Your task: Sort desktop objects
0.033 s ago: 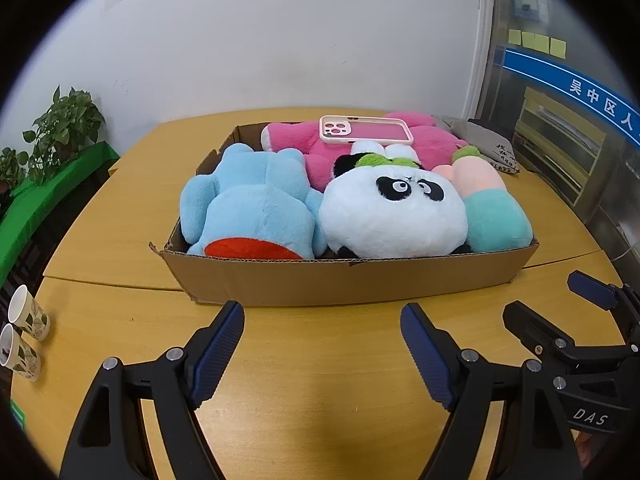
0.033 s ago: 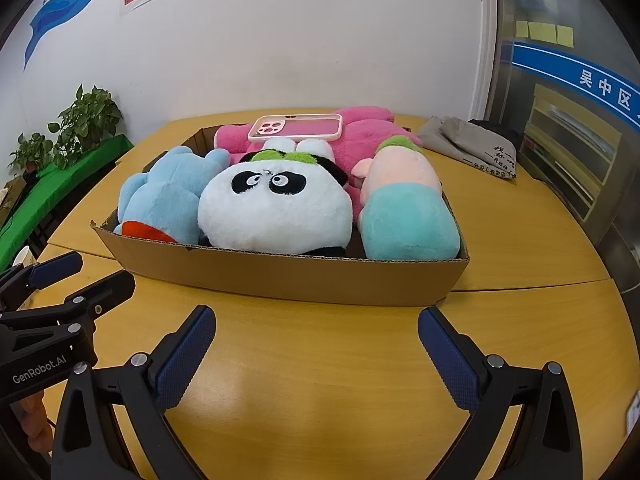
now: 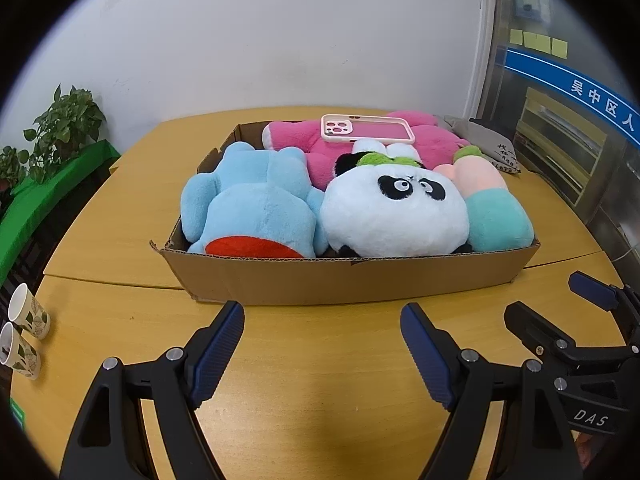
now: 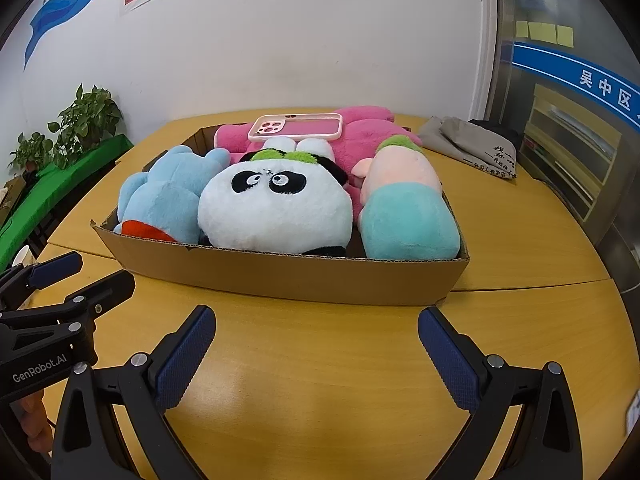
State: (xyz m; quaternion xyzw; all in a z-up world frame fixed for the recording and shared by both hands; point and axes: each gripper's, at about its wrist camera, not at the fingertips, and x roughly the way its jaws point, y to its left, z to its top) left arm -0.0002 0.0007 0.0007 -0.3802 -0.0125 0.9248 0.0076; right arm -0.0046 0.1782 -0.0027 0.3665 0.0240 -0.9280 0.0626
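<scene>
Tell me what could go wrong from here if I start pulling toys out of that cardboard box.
The phone case lies loose on the pink plush at the back of the cardboard box; lifting that plush would likely tip it off. The panda is wedged between the blue plush and the teal-and-pink plush, so pulling it may drag its neighbours along.

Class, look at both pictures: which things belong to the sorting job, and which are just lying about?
Part of the job:
cardboard box
phone case
blue toy
panda toy
pink toy
peach and teal toy
left tongs, open
right tongs, open

Just lying about:
paper cups
grey cloth bag
potted plants
</scene>
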